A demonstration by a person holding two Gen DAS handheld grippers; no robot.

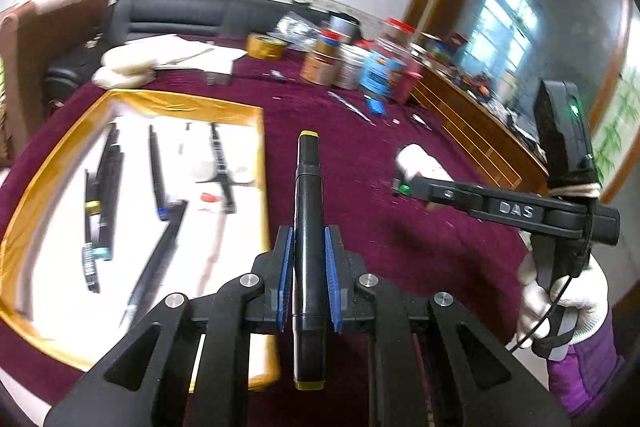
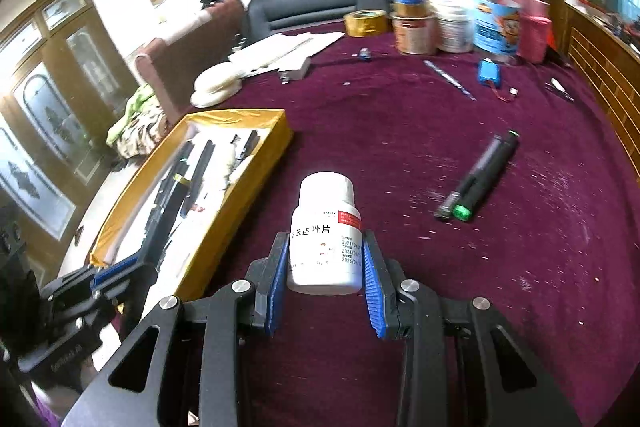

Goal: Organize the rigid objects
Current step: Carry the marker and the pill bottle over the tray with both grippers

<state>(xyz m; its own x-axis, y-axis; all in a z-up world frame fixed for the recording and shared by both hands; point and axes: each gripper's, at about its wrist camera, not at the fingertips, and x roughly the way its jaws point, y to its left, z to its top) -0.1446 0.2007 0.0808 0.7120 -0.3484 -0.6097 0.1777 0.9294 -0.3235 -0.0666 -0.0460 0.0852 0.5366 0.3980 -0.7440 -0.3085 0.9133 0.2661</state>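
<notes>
Left gripper (image 1: 308, 267) clamps my marker (image 1: 306, 211), lengthwise along the fingers; tray (image 1: 256, 187) just left. Right gripper (image 2: 326, 267) clamps the bottle (image 2: 326, 239).

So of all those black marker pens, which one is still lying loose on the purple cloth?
The green-capped marker, lying alone on the cloth. The others lie in the gold-edged box, except the yellow-capped marker gripped in the left fingers.
</notes>
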